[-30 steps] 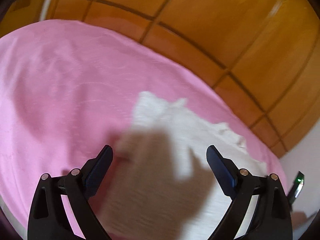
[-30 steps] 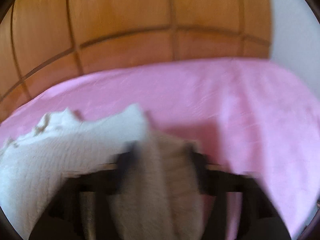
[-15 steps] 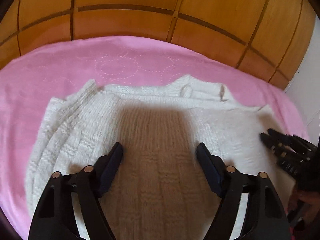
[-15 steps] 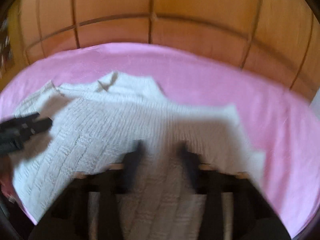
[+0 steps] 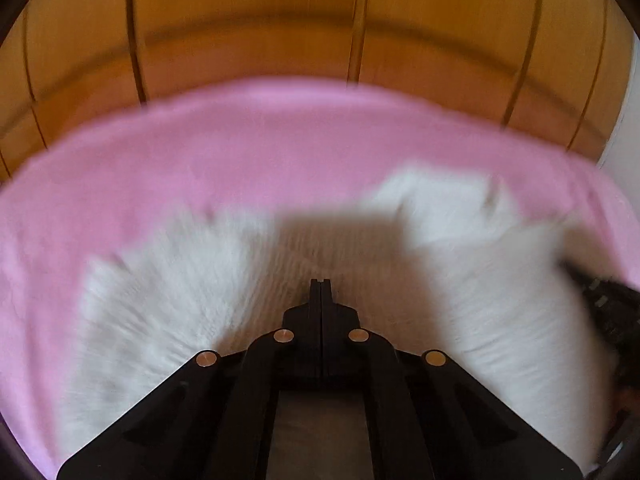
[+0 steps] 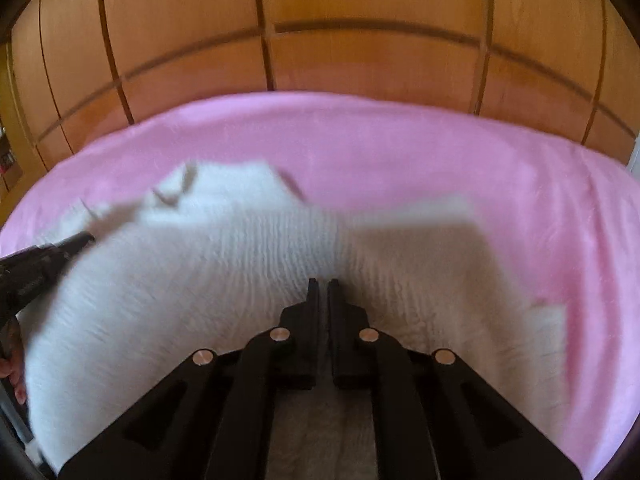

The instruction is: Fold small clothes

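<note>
A white knitted sweater (image 5: pixel 192 280) lies spread on a pink sheet (image 5: pixel 240 148), its collar toward the far side. It also shows in the right wrist view (image 6: pixel 224 264). My left gripper (image 5: pixel 321 286) is shut, its jaws pressed together on the sweater's near part. My right gripper (image 6: pixel 323 286) is shut on the sweater's near edge, with a thin gap between the jaws. The right gripper shows at the right edge of the left wrist view (image 5: pixel 608 300). The left gripper shows at the left edge of the right wrist view (image 6: pixel 44 260). Both views are blurred by motion.
The pink sheet (image 6: pixel 400 148) covers a bed. A wooden panelled headboard (image 5: pixel 320 32) rises behind it, seen also in the right wrist view (image 6: pixel 360 20). A white wall (image 5: pixel 630 120) stands at the right.
Both grippers have closed from open onto the sweater's near edge. The sweater now looks blurred and shifted in both views.
</note>
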`<state>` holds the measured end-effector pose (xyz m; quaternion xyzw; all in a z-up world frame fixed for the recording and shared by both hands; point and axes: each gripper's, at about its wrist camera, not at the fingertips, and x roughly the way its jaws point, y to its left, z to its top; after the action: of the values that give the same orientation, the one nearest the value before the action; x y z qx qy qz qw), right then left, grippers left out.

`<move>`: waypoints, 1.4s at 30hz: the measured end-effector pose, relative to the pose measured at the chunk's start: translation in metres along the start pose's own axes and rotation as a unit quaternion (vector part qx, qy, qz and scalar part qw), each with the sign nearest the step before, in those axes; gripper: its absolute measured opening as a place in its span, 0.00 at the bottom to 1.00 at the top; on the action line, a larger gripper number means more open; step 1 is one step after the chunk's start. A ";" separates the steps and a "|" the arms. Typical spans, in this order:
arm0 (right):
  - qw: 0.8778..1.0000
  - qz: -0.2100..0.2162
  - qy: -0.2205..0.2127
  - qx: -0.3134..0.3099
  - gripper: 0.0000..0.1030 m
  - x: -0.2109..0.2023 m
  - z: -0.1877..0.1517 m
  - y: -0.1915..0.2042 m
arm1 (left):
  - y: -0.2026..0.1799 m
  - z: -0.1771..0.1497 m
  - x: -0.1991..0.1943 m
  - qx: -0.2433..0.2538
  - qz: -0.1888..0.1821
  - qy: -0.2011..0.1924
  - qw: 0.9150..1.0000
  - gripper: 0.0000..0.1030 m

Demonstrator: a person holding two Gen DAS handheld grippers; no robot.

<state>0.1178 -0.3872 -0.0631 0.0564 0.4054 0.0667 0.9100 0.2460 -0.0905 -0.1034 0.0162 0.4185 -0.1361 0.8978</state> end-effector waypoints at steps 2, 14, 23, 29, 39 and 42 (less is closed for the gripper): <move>1.000 0.003 -0.003 0.012 0.06 -0.002 0.000 -0.002 | 0.011 0.002 -0.003 -0.029 -0.028 -0.010 0.999 0.00; 1.000 -0.015 -0.023 0.010 0.08 -0.007 -0.004 0.002 | 0.009 -0.005 -0.036 -0.058 -0.038 -0.024 0.997 0.10; 0.999 -0.010 -0.036 0.017 0.12 -0.012 -0.007 -0.001 | -0.067 -0.001 -0.042 0.065 -0.077 -0.004 0.995 0.49; 0.999 -0.008 -0.040 0.019 0.14 -0.013 -0.007 -0.001 | -0.036 0.020 0.015 0.033 -0.053 0.021 0.998 0.51; 0.999 -0.005 -0.044 0.021 0.15 -0.014 -0.007 -0.002 | -0.006 -0.002 -0.013 -0.013 -0.130 -0.025 0.991 0.65; 0.999 -0.003 -0.045 0.023 0.15 -0.014 -0.007 -0.003 | 0.004 -0.017 -0.036 -0.011 -0.107 -0.043 0.993 0.79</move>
<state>0.1031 -0.3925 -0.0581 0.0792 0.3654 0.0525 0.9260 0.2123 -0.0759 -0.0877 -0.0445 0.3800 -0.2269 0.8956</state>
